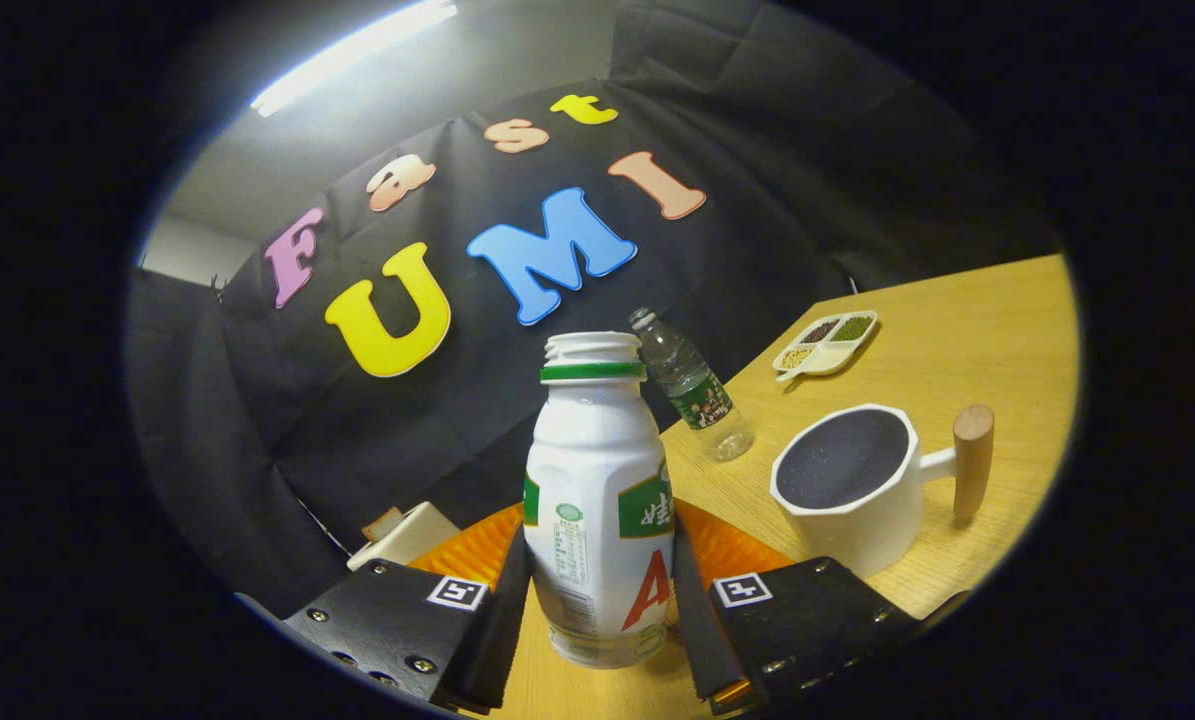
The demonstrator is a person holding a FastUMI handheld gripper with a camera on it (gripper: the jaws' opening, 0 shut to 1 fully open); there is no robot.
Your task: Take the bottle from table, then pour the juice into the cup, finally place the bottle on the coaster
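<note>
Bottle (pixel 597 500): white plastic, uncapped, green ring under the threaded neck, printed label. It stands btw the two fingers, its base seems lifted off the table (pixel 957 330) or just above it; cannot tell for sure.
Gripper (pixel 597 590): fingers pressed on both sides of the lower body of the bottle, one each side, pinching it.
Handling: I judge it light to medium w/ juice inside; walls are thin plastic, smooth and a bit slippery, may dent if squeezed hard. No cap, so any tilt spills.
Where to hold: lower-mid body, where the sides are nearly straight, approx. where fingers are now.
Cup (pixel 847 480): white, angular faceted rim, dark inside, wood peg handle; on the table, right of the bottle and beyond the fingers.
Orange ribbed mat (pixel 727 545): behind the bottle, prob. the coaster.
Clear water bottle (pixel 692 385): further back, looks tilted.
Snack dish (pixel 825 343): w/ compartments, far on the table.
</note>
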